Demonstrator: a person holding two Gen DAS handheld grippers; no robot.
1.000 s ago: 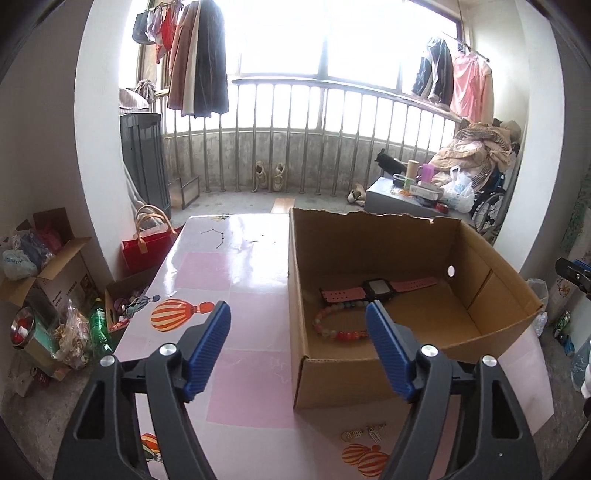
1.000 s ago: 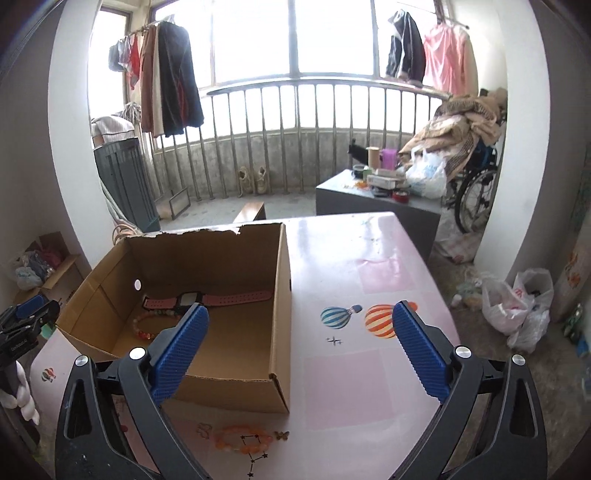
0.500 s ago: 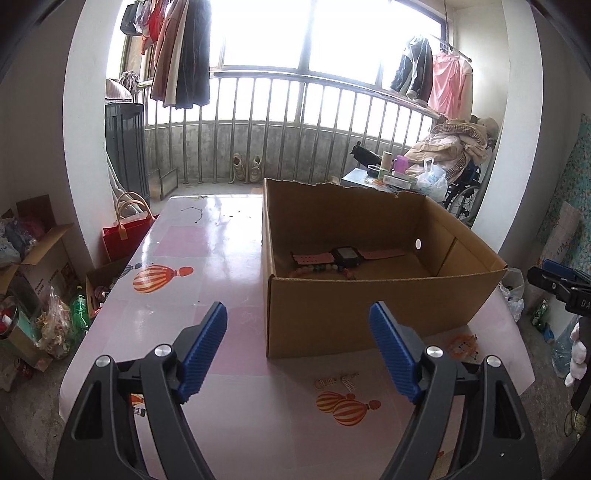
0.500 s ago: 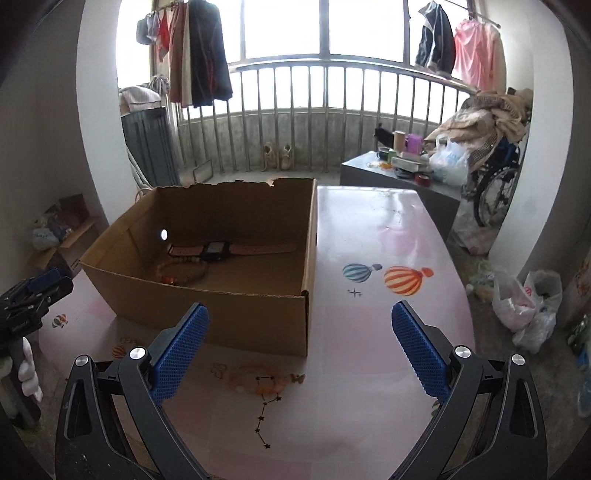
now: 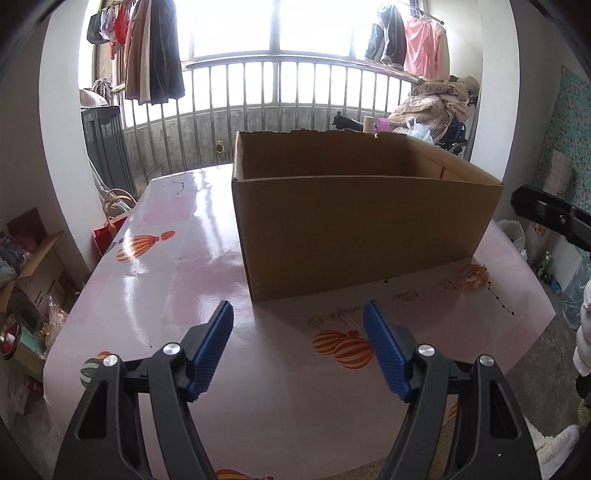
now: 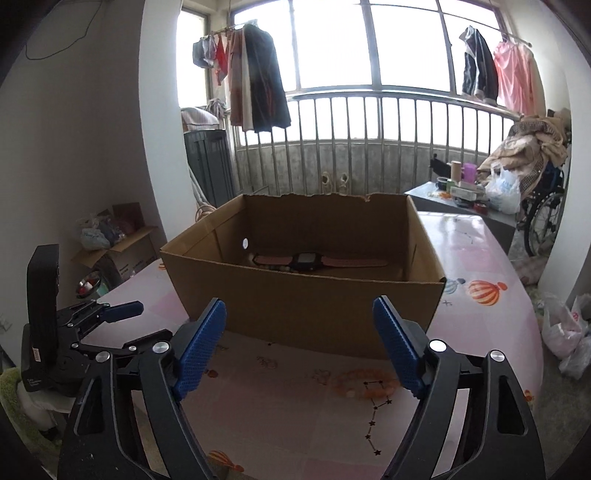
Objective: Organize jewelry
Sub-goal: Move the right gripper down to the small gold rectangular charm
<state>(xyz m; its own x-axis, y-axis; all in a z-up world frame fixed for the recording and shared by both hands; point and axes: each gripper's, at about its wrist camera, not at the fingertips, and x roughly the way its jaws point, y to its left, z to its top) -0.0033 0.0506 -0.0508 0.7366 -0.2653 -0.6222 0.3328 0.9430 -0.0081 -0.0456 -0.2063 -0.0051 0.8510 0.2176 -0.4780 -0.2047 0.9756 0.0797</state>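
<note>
Both claws lower than before, narrowing, empty, cardboard box (image 5: 362, 221) closer

Strong daylight pours through the windows (image 5: 295, 29) at the back and blows them out to white. The glossy table (image 5: 155, 280) carries bright streaks of glare, and the cardboard box (image 5: 354, 229) shows its shadowed near wall. Both fisheye views bend straight lines and darken to black at the corners. Focus is fairly sharp throughout.
</note>
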